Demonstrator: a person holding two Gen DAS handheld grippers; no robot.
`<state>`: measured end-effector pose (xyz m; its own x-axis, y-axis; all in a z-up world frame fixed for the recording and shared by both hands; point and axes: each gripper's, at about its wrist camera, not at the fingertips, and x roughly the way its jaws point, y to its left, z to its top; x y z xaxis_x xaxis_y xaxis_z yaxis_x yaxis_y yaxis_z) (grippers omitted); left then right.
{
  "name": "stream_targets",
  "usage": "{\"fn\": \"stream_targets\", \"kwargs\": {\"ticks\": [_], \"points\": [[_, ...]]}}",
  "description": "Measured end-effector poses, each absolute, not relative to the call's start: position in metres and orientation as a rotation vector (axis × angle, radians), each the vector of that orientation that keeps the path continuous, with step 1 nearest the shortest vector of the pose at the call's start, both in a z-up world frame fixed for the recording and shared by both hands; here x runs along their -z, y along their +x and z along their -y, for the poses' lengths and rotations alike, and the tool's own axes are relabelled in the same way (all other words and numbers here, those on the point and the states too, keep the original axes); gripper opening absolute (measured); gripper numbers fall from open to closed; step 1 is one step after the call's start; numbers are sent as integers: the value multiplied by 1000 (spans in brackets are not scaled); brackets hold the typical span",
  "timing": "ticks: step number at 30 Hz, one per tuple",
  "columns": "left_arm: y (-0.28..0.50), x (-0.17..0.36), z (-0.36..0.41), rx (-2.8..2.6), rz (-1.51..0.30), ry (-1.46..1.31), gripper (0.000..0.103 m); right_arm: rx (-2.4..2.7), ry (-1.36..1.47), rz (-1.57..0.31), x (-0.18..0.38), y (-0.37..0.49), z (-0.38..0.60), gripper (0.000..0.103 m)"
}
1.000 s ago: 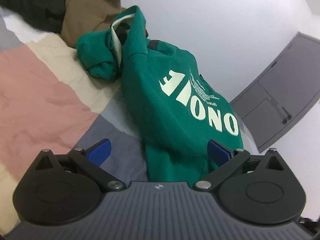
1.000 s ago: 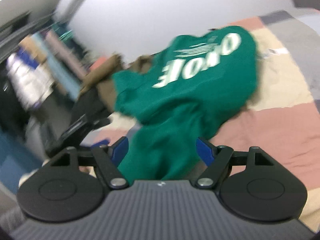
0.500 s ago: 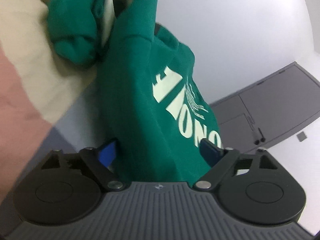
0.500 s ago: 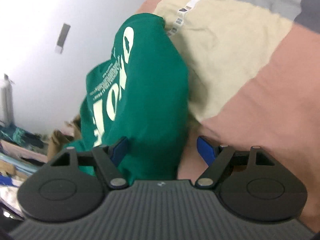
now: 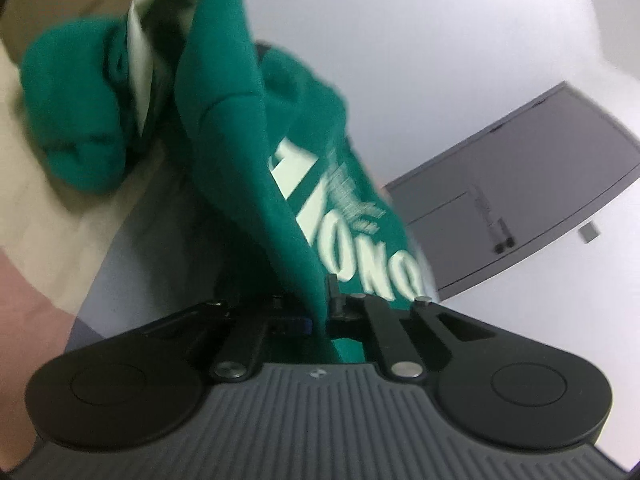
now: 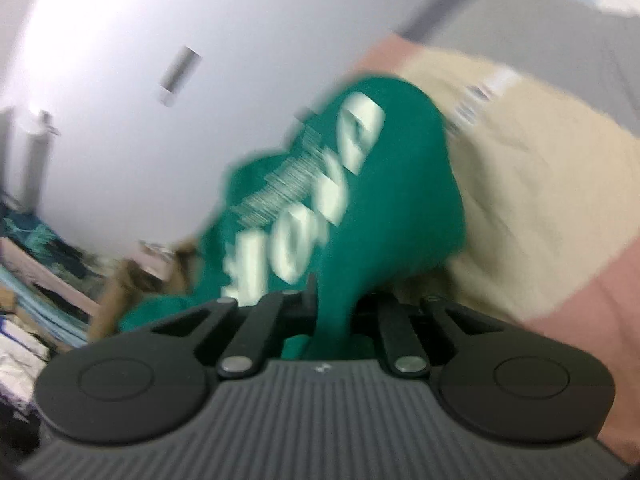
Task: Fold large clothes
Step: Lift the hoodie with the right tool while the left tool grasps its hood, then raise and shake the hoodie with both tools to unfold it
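A green sweatshirt (image 5: 248, 152) with large white letters is lifted off the bed and hangs stretched between both grippers. My left gripper (image 5: 318, 316) is shut on a fold of its fabric at the lower edge. Its bunched sleeve and white-lined hood (image 5: 80, 120) rest on the bed at the upper left. In the right wrist view the same green sweatshirt (image 6: 360, 200) rises in front of the wall, and my right gripper (image 6: 332, 312) is shut on another part of its fabric. Both views are blurred.
The bed has a patchwork cover in beige (image 6: 540, 200), pink (image 6: 592, 300) and grey. A grey door (image 5: 520, 208) stands in the white wall. Brown clothes (image 6: 132, 280) and a cluttered rack (image 6: 36, 280) lie at the left of the right wrist view.
Both grippers were open around the sweatshirt and have now shut on its fabric. The sweatshirt has been lifted and pulled taut off the bed.
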<state>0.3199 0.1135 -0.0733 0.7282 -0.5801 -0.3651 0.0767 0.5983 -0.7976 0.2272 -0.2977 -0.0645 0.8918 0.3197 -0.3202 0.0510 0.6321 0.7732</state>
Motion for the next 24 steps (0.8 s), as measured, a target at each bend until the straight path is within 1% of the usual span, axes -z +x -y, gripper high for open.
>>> {"fn": "stream_targets", "kwargs": {"ticks": [3,6,11,15,19,21,24], "points": [[292,46,-123,434,-586,-849,5,-242,807,-386,33,211,297,10],[269,26,-123,447,-535,-824,5,-318,755,-337,12,192,303,10],[219,-6,-110,461,-476,-742,5,-390,735,-276,2,151,323,10],[174,-20,-99,467,-464,-717,6,-437,684,-275,-4,117,338,10],[142,-9,-95,444,-464,-763,6,-477,650,-313,-1,92,344,10],[133,3,-99,423,-482,-799,6,-471,647,-374,8,89,342,10],[134,26,-98,387,-520,-844,6,-474,719,-464,26,90,344,12]]}}
